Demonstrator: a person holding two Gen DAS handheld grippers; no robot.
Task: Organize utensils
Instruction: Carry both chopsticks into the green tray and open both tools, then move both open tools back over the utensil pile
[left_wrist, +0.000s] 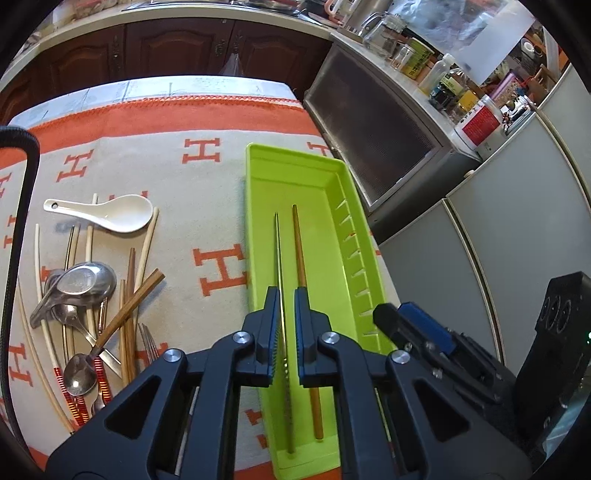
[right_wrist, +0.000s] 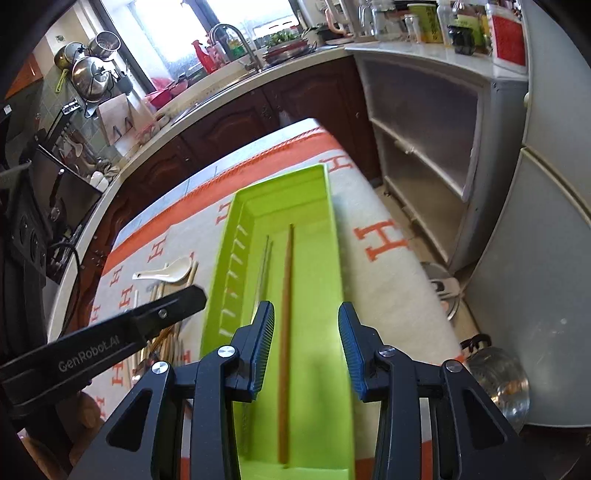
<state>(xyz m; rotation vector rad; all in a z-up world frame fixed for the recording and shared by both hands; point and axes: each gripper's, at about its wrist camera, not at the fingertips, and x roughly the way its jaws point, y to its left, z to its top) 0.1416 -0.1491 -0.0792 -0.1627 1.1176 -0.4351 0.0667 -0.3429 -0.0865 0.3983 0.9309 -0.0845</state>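
Ribbed hand-held gripper (left_wrist: 286, 314), apparently astride thin metal chopstick (left_wrist: 277, 251).

Lime-green tray (left_wrist: 258, 192), orange-lettered beige cloth (left_wrist: 184, 229)

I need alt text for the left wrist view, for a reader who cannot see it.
The left gripper is narrowly open around a thin metal chopstick over a long lime-green plastic tray, where a brown wooden chopstick lies beside it. Left of the tray, a white ceramic spoon, steel spoons and more chopsticks lie piled.
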